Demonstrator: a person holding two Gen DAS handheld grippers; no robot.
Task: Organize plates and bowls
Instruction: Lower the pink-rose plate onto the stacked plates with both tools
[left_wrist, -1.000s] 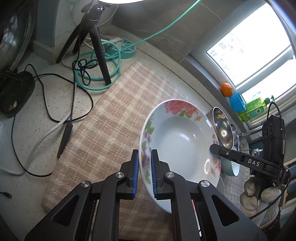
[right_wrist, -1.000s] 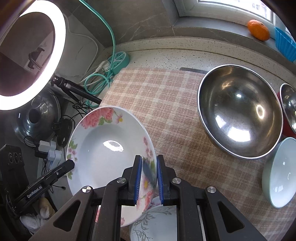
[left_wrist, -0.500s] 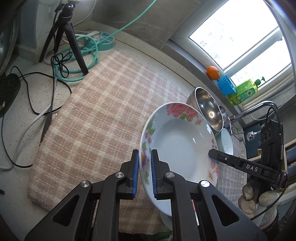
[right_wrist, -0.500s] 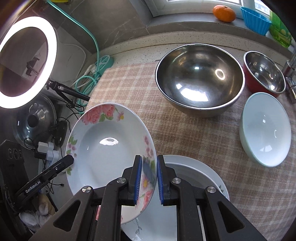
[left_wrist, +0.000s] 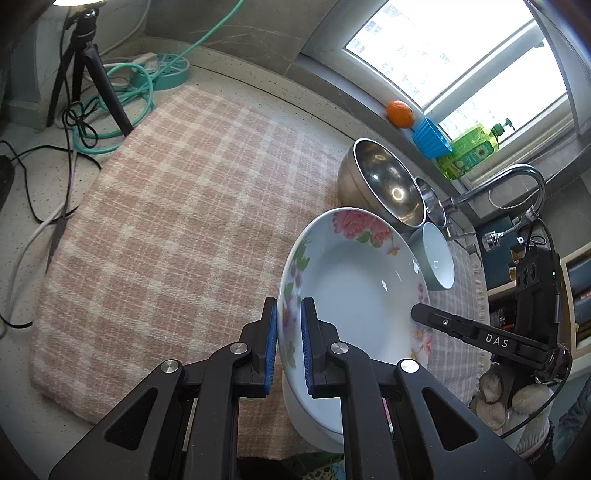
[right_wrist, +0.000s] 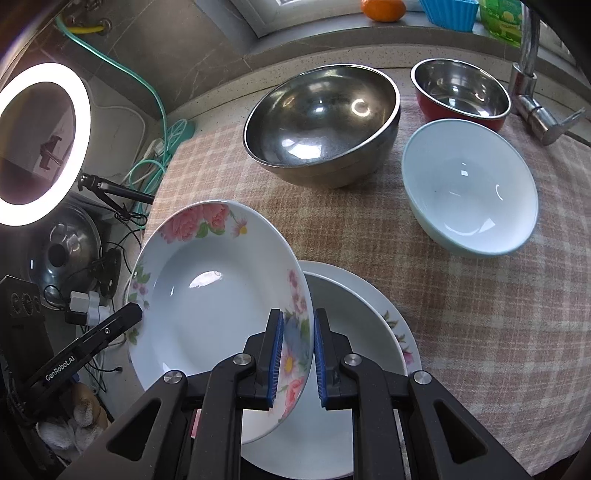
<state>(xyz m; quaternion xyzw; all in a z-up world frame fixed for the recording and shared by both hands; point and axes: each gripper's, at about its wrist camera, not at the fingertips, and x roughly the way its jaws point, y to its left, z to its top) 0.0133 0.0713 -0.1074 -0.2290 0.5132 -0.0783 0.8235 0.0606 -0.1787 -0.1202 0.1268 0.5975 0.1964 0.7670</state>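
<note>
Floral-rimmed, the deep plate (right_wrist: 207, 295) is clamped on opposite rims by the left gripper (left_wrist: 289, 347) and the right gripper (right_wrist: 298, 358) and held tilted above a white plate (right_wrist: 362, 332) lying at the near edge of the checked cloth (left_wrist: 177, 206) on the tabletop.

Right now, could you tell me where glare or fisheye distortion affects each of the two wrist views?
Left wrist view: the window is blown out white and the counter edge bows. Right wrist view: the ring light is overexposed, bright highlights sit in the large steel bowl and on the floral plate, and the corners go dark.
</note>
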